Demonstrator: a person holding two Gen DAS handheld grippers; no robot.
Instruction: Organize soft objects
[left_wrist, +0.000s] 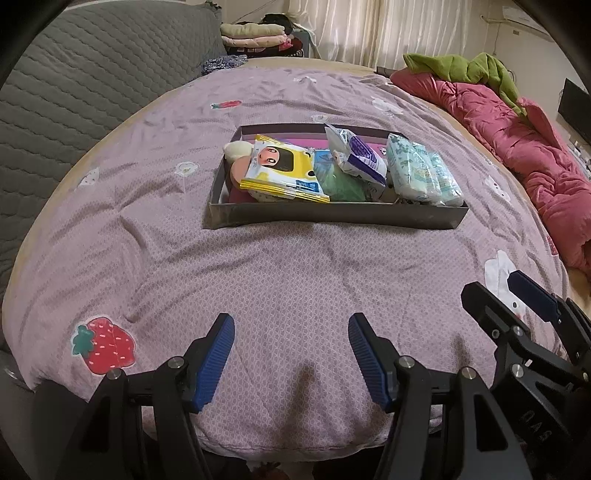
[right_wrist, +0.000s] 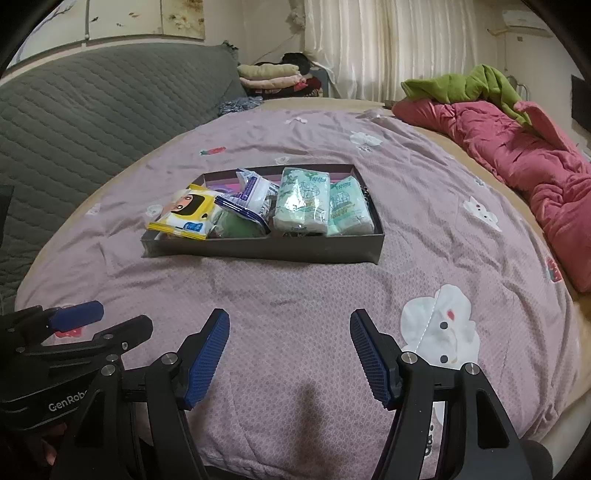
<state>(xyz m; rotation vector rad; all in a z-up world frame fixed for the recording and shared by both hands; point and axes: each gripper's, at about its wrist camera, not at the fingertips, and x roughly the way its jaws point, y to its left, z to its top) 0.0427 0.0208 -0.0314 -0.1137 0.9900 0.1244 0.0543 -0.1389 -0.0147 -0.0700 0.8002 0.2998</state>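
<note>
Soft packs sit together in a shallow dark box (left_wrist: 332, 218) in the middle of the bed (left_wrist: 295, 277), which is covered with a mauve sheet printed with strawberries and white flowers. A grey quilted cover (left_wrist: 92, 85) lies along the bed's left side, and a red quilt (left_wrist: 517, 140) with a green cloth (left_wrist: 461, 66) on it lies along the right edge. In the box, two pale green tissue packs (right_wrist: 317, 206) stand side by side at the right end, a white and purple pack (left_wrist: 358, 155) leans in the middle over something green, and a yellow wipes pack (left_wrist: 284, 170) with a cartoon face lies tilted at the left end on a cream and pink plush toy (left_wrist: 236, 158). The left tool (left_wrist: 291, 354) hangs above the near sheet, well short of the box, released and empty. The right tool (right_wrist: 290, 350) is just beside it, likewise spread wide with nothing between its blue pads.
</note>
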